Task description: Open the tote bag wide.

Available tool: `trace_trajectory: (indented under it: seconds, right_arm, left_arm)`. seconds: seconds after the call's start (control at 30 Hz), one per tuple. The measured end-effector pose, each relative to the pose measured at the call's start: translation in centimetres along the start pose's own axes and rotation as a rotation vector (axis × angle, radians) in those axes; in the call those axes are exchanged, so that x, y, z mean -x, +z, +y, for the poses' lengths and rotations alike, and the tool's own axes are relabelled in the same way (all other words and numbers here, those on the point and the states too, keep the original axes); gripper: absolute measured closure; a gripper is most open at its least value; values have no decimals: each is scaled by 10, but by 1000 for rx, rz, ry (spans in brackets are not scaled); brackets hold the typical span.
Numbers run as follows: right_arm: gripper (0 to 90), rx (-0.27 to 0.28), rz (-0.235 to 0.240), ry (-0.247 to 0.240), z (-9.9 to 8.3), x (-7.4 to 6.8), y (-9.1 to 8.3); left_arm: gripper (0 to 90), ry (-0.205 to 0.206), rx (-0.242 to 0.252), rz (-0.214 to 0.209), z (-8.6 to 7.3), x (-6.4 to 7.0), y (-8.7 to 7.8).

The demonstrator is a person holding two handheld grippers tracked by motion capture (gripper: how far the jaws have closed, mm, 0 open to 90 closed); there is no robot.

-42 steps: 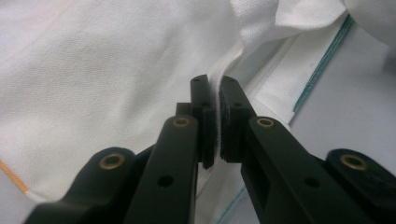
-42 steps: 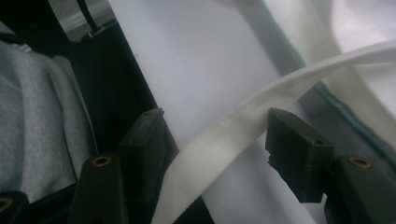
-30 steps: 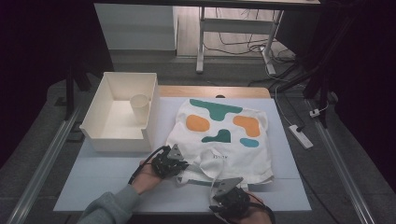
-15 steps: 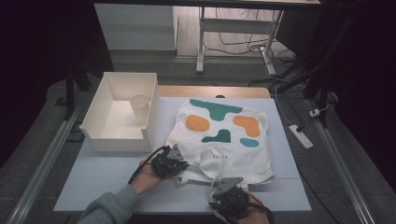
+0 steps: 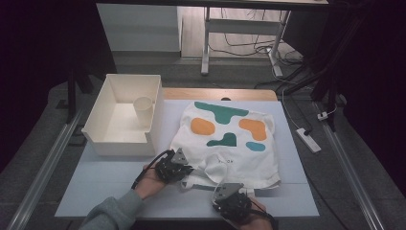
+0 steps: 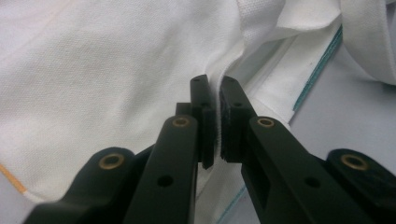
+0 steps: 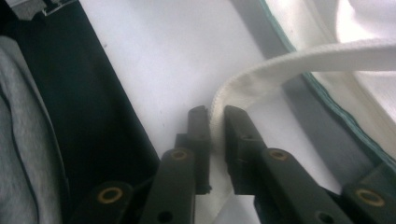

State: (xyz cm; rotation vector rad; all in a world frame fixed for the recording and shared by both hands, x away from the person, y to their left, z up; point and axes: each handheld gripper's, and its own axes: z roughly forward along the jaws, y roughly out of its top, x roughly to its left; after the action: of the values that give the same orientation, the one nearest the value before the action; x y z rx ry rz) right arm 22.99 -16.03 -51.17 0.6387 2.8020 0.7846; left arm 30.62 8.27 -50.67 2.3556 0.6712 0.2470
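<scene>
Both jaws pinch tote bag (image 5: 225, 143).

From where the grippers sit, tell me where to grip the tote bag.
Grip the tote bag at its near, open end: left gripper on the mouth hem, right gripper on the raised strap. Come from the near table edge, where both parts lift clear.

I see a pale table (image 5: 119, 177) with a wooden strip along its far edge. On it lies a white tote bag (image 5: 225, 143) printed with green and orange shapes, and just to its left stands an open white box (image 5: 107, 143).
</scene>
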Motion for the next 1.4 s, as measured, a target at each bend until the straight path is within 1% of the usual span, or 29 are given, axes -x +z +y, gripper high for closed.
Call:
trace_trajectory:
  seconds: [0.07,0.1,0.13,0.23,0.27,0.3,0.33,0.37,0.4,0.43,0.5,0.63,0.73,0.8,0.83,0.87,0.9,0.93,1.07,1.1,1.13,1.17,1.23,1.4]
  right_arm:
    - [826,-12,1,-13,-1,3,-3]
    - [829,-5,6,-15,-1,5,-6]
    - [832,45,14,-9,-1,9,-17]
    - [834,130,-46,-22,4,16,-40]
    - [834,130,-46,-22,4,16,-40]
    - [834,154,-71,-28,5,19,-48]
    - [834,204,-123,-32,9,26,-63]
    - [834,204,-123,-32,9,26,-63]
    - [834,251,-147,-41,13,34,-74]
    - [834,251,-147,-41,13,34,-74]
    - [834,278,-182,-55,18,44,-83]
    - [834,345,-214,-22,30,75,-95]
    - [833,390,-226,10,36,101,-95]
    - [833,399,-239,45,39,120,-90]
    - [833,405,-244,72,43,138,-84]
    - [833,405,-244,72,43,138,-84]
    - [833,412,-238,96,45,149,-78]
    - [833,412,-238,96,45,149,-78]
    - [833,403,-247,116,49,166,-64]
    - [833,397,-258,125,50,173,-58]
    - [833,397,-258,125,50,173,-58]
    - [833,395,-259,132,50,176,-57]
    - [832,386,-275,153,49,185,-52]
    - [832,384,-292,221,43,206,-46]
  left_arm:
    - [852,3,-3,0,0,0,-1]
    - [853,3,-2,-1,0,0,-1]
    - [853,3,-1,-1,0,-1,-1]
    - [854,-8,6,-6,0,-1,-1]
    - [854,-9,7,-6,0,-1,-1]
    - [854,-8,7,-5,0,-1,-1]
    - [855,-6,7,-5,0,-1,-1]
    - [855,-6,8,-5,0,-1,-1]
    - [855,-7,9,-7,0,-1,-1]
    - [855,-8,10,-9,0,-1,-1]
    - [855,-12,10,-15,0,-2,-1]
    - [855,-15,11,-13,-1,-2,-2]
    - [855,-14,12,-12,-1,-2,-2]
    - [855,-14,15,-12,-1,-2,-2]
    - [855,-12,15,-11,-1,-2,-2]
    - [855,-12,15,-12,-1,-2,-2]
    - [855,-12,15,-12,-1,-2,-2]
    - [855,-11,16,-12,-1,-2,-1]
    - [855,-11,15,-14,-1,-2,-2]
    - [855,-10,15,-14,-1,-2,-1]
    - [855,-10,15,-13,-1,-2,-1]
    - [855,-11,14,-12,-1,-2,-1]
    - [855,-11,14,-12,-1,-2,-2]
    - [856,-6,15,-13,-1,-2,-2]
